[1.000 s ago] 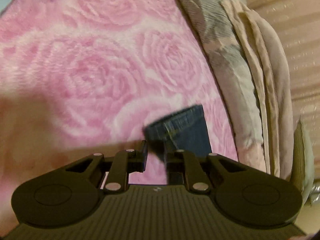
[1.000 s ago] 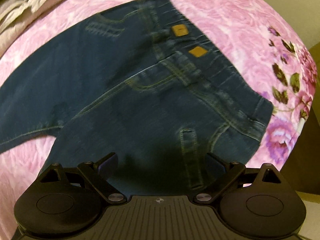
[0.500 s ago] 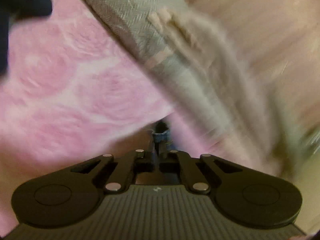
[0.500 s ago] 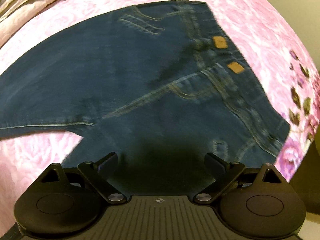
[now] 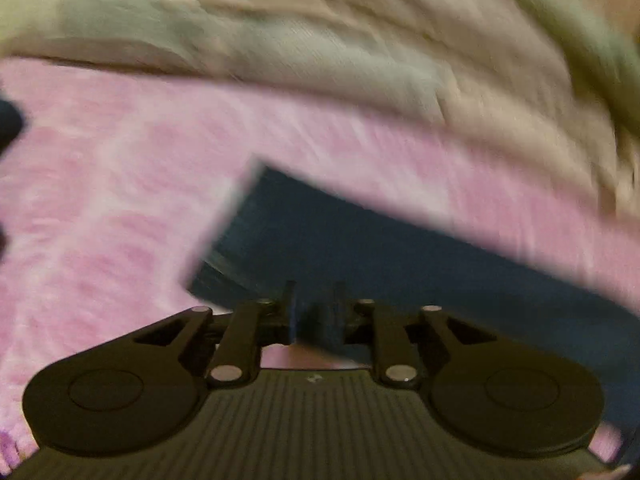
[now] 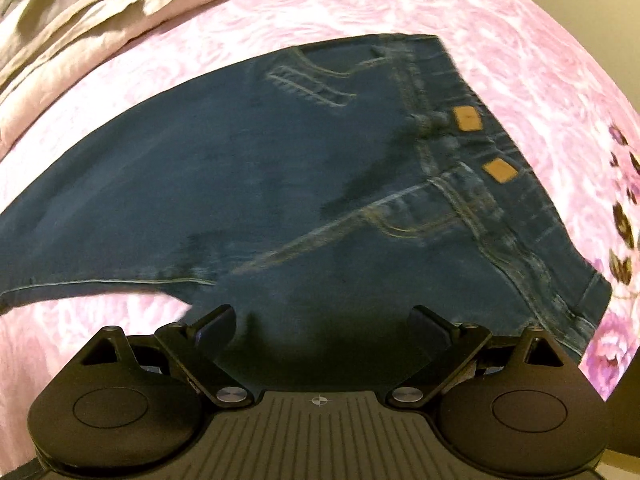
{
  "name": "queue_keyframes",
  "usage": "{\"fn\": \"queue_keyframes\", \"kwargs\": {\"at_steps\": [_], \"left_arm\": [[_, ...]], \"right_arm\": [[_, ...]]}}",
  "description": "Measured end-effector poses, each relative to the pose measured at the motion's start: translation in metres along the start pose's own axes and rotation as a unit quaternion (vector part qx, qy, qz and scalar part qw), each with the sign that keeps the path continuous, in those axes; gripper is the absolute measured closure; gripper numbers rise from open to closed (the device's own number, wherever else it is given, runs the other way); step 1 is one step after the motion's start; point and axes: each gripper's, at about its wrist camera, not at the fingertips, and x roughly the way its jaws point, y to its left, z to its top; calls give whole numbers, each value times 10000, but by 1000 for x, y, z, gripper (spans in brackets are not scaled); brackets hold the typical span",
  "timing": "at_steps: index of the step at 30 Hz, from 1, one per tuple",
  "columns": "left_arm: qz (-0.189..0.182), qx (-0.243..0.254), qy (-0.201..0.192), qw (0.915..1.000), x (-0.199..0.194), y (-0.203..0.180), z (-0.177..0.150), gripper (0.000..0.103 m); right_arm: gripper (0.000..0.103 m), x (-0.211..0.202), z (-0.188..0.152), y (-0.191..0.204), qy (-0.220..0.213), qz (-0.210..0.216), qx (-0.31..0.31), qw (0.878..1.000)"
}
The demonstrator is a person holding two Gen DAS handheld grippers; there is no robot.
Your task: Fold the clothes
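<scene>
Denim jeans could slip: left gripper opening around the leg hem; right gripper wide, empty.

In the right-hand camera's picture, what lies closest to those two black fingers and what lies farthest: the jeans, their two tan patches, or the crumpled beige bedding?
From the right gripper, nearest first:
1. Jeans: spread directly under the open fingers.
2. Tan patches: on the waistband, up and to the right.
3. Beige bedding: bunched in the far upper-left corner, beyond the pink bedspread.

pink rose bedspread | beige bedding bunched behind
</scene>
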Motion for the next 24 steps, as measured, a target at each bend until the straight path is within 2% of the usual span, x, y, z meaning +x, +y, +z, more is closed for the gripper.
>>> {"fn": "queue_keyframes", "kwargs": {"at_steps": [1, 2, 3, 5, 7, 11, 14, 16, 19, 22, 24], "left_arm": [[341, -78, 162, 9993, 3, -4, -6, 93], [491, -356, 182, 9980, -1, -3, -13, 94], [450, -651, 113, 9968, -9, -2, -20, 94], [271, -1038, -15, 9942, -35, -3, -37, 94], [191, -1045, -6, 9943, -60, -15, -58, 94], [-169, -1036, 193, 9943, -116, -30, -114, 94], [-637, -1299, 445, 9885, -144, -42, -159, 94], [-854, -1448, 565, 9841, -156, -50, -189, 94], [-991, -1590, 653, 9801, -174, -72, -225, 93], [-1016, -1760, 726, 9764, -185, -91, -252, 94], [-1034, -1818, 748, 9750, -190, -100, -261, 94]], "right_arm": [[7, -2, -1, -9, -25, -42, 34, 10000], [7, -5, -2, -21, -72, -86, 67, 9999], [7, -10, -4, -34, -138, -109, 96, 9998], [7, -21, -7, -66, -307, -106, 215, 9992], [7, -27, -14, -100, -461, 10, 498, 9977], [8, -36, -37, -171, -662, 402, 1220, 9895], [8, -40, -44, -211, -743, 797, 1432, 9837], [8, -38, -41, -232, -778, 1072, 1221, 9836], [33, -30, -27, -255, -750, 1497, 686, 9835], [33, -12, -7, -265, -585, 1986, -30, 9783], [32, 4, 8, -264, -422, 2073, -604, 9755]]}}
